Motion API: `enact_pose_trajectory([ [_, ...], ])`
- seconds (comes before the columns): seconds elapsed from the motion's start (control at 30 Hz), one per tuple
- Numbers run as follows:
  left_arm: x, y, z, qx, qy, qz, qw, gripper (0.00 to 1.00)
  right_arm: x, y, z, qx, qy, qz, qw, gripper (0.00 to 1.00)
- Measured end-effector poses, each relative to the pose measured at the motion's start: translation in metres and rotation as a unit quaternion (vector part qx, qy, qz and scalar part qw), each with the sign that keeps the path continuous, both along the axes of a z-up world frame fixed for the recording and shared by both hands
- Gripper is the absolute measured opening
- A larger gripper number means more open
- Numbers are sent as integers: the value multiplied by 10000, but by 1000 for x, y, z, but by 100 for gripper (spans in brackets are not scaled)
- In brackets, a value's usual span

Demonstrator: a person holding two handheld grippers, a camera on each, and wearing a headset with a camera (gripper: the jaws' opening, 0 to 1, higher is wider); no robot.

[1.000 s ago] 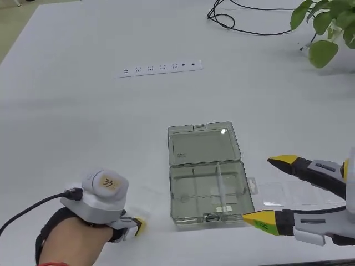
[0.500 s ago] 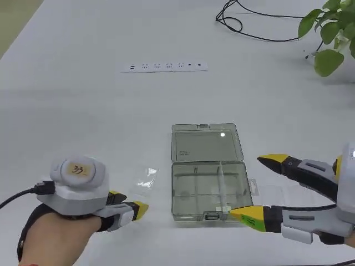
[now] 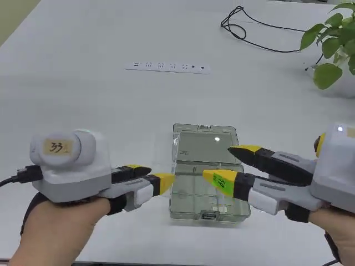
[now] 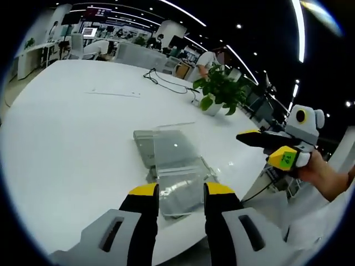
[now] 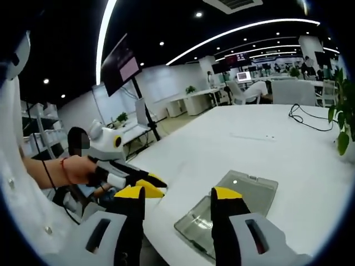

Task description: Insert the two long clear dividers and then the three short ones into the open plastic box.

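The open smoky plastic box lies near the table's front edge, its lid flat on the far side. It also shows in the left gripper view and the right gripper view. My left gripper hovers just left of the box, shut on a clear divider that stands up between its jaws. From the right, my right gripper reaches over the box's right half, open with nothing between its jaws. It hides that part of the box's inside.
A white power strip lies farther back on the white table. A black cable and a potted plant sit at the far right. People and desks stand in the room beyond the table.
My left gripper has risen from the table with the clear divider and moved right toward the box. The right gripper has moved left over the box.
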State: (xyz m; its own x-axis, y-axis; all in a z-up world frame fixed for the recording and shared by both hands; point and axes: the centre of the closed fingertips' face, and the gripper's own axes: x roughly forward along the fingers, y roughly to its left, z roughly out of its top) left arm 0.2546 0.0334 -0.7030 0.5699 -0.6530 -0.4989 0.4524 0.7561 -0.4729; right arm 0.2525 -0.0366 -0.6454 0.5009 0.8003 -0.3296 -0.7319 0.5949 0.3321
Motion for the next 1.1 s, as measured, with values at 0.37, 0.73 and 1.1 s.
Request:
enact_pose_trajectory([
  [0.37,-5,-29,27,-387,-318,-260,9984,30,2,17,-2,250,547,-276,9978,24],
  [0.73,-8,-40,34,-326,-465,-520,9970,30,5,19,-5,329,720,-404,9960,13],
  [1.1,-8,-43,34,-193,-590,-602,9963,31,6,17,-9,339,964,-701,9923,7],
])
